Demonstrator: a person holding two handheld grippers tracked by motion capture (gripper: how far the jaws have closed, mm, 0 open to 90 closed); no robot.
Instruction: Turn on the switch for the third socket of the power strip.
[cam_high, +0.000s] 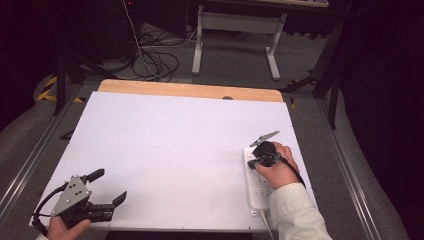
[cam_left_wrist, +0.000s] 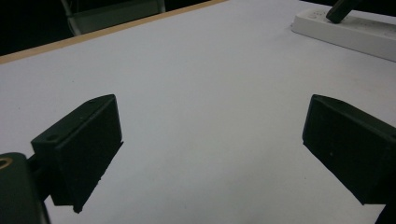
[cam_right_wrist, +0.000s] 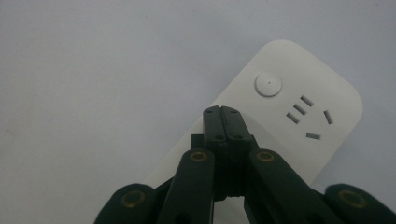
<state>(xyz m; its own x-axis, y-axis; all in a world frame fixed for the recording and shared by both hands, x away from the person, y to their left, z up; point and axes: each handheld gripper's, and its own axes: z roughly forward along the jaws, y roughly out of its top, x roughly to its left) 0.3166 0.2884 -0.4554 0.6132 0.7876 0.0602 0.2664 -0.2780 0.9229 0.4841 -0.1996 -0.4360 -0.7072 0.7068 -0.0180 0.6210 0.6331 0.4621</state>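
Power strip (cam_right_wrist: 285, 107) | round button (cam_right_wrist: 268, 84), right gripper (cam_right_wrist: 222, 110) jaws closed, seemingly hovering.

No readable text, brand, number or sign is found in any view. The white power strip (cam_right_wrist: 280, 112) carries only a plain round button (cam_right_wrist: 268, 84) and socket slots, without lettering. In the high view its face shows faint grey marks too small to read.

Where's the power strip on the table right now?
In the high view the power strip lies near the table's right edge, close to the near corner, with the right gripper held over its far end, jaws shut.
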